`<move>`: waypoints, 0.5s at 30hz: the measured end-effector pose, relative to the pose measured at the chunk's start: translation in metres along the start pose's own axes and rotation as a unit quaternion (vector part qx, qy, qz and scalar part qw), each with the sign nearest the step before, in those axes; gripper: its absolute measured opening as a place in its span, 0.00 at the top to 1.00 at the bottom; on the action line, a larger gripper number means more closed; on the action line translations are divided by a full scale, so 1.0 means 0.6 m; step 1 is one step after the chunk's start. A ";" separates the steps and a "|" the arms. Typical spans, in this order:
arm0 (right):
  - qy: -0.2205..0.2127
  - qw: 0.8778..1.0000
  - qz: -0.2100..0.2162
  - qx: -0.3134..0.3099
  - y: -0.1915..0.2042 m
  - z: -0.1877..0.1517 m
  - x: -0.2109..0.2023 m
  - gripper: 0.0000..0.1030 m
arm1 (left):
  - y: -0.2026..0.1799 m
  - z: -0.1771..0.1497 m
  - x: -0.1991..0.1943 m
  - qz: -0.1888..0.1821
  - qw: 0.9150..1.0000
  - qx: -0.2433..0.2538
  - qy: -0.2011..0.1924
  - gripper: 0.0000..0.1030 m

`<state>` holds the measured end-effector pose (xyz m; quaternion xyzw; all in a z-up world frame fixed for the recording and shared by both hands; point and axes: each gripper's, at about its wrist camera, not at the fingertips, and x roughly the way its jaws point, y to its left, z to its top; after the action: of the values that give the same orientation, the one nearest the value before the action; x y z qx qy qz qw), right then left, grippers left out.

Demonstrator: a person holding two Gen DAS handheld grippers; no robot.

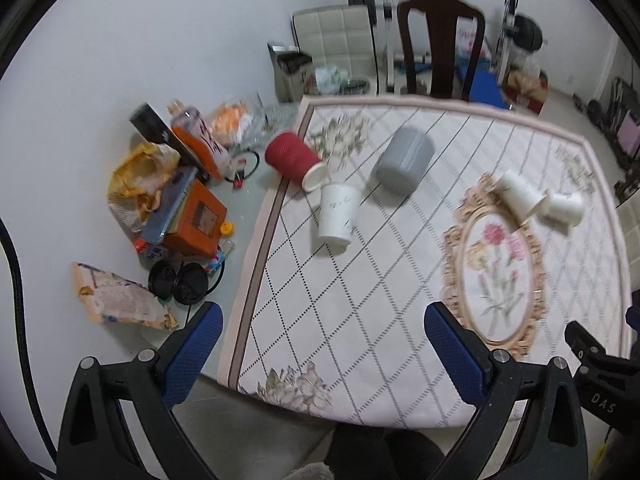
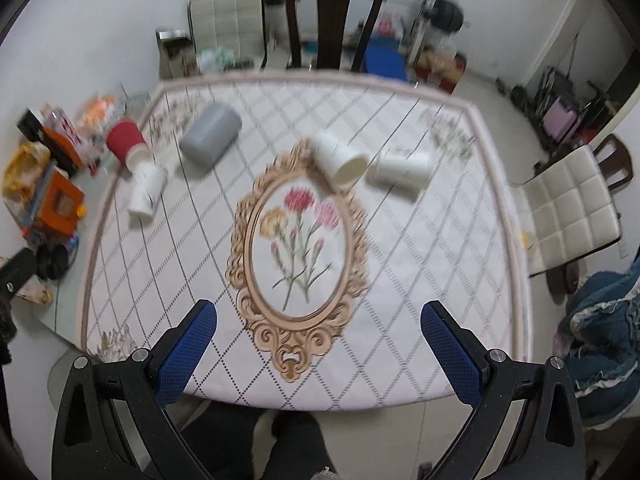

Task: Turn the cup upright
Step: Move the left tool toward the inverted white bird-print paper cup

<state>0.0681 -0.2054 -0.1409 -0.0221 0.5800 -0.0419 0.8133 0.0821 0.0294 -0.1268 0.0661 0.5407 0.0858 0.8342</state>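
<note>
Several cups lie tipped over on a flowered table mat (image 1: 360,320). A red ribbed cup (image 1: 294,159) lies on its side at the mat's far left edge, with a white paper cup (image 1: 338,215) just in front of it. A grey cup (image 1: 404,160) lies further back. Two white cups (image 1: 520,196) (image 1: 564,208) lie on their sides at the right. In the right wrist view they show as red cup (image 2: 126,140), white paper cup (image 2: 146,192), grey cup (image 2: 210,136), white cups (image 2: 342,160) (image 2: 400,172). My left gripper (image 1: 324,316) and right gripper (image 2: 318,314) are open and empty, high above the mat's near edge.
Clutter lies on the table left of the mat: an orange box (image 1: 196,220), a yellow bag (image 1: 140,176), black lids (image 1: 178,280), a snack packet (image 1: 116,300). A dark chair (image 1: 440,44) stands behind the table, and a white padded chair (image 2: 572,208) at the right.
</note>
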 end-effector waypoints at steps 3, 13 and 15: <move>0.039 0.999 -0.006 -0.006 0.025 0.010 0.079 0.00 | 0.010 0.018 0.068 -0.003 0.999 0.009 0.031 0.00; 0.136 0.990 -0.022 -0.015 0.107 0.064 0.277 0.14 | 0.028 0.088 0.257 -0.032 0.992 0.021 0.119 0.01; 0.150 0.988 -0.023 -0.014 0.118 0.079 0.305 0.14 | 0.028 0.102 0.284 -0.037 0.991 0.024 0.129 0.01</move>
<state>0.1753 -0.1528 -0.3036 -0.0408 0.6954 -0.0554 0.7153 0.2048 0.0814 -0.2501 0.0546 0.6480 0.0493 0.7580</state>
